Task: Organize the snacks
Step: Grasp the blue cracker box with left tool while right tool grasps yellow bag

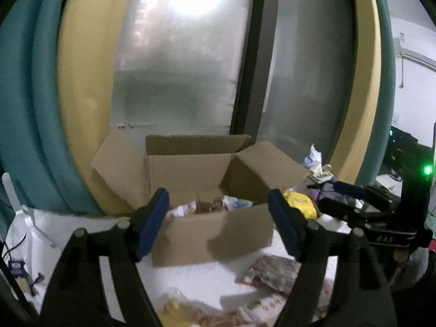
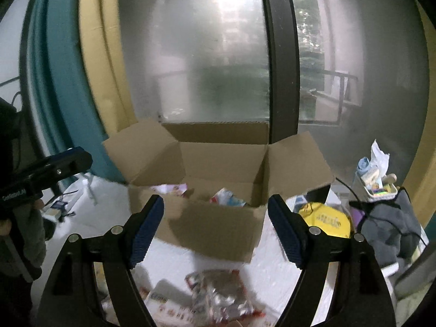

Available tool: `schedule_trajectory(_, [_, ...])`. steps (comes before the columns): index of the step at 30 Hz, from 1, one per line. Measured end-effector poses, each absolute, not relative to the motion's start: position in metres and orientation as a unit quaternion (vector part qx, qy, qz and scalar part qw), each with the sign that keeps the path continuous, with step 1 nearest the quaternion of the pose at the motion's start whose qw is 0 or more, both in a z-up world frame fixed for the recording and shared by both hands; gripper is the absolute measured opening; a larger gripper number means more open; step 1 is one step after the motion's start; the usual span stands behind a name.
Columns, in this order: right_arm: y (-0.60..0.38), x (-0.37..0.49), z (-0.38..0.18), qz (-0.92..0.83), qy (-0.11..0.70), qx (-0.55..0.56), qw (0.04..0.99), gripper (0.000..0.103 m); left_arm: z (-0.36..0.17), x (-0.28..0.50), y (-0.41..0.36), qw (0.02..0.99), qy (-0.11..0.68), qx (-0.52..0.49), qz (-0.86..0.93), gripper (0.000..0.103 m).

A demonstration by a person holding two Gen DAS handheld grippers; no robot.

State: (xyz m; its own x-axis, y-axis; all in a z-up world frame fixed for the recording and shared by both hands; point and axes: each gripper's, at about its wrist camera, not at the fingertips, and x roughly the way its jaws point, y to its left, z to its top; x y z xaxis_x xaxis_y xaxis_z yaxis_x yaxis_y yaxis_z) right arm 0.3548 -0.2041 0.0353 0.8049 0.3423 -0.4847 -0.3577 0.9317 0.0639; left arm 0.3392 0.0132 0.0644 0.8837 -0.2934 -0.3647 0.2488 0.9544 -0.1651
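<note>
An open cardboard box (image 1: 212, 234) (image 2: 218, 234) stands on the white table with its flaps up; a few snack packets (image 1: 182, 208) (image 2: 226, 199) lie inside. My left gripper (image 1: 218, 226) is open and empty, held just in front of the box. My right gripper (image 2: 215, 226) is open and empty, also in front of the box. Loose snack packets lie on the table below the grippers: a red and silver one (image 1: 272, 272) (image 2: 218, 297) and a yellow one (image 1: 179, 310). The right gripper's body shows at the right of the left wrist view (image 1: 381, 218).
A yellow packet (image 1: 299, 204) (image 2: 327, 219) lies right of the box. A grey cloth (image 2: 392, 231) and a small bin of items (image 2: 378, 182) sit at the far right. A frosted window and yellow and teal curtains stand behind. A white bag (image 1: 41, 234) is at the left.
</note>
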Motion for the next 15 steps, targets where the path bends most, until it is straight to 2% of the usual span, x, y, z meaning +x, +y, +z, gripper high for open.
schedule_trajectory(15, [-0.219,0.267,0.02,0.198,0.264,-0.01,0.944,0.082,0.016,0.233,-0.021,0.962,0.234,-0.044,-0.131,0.08])
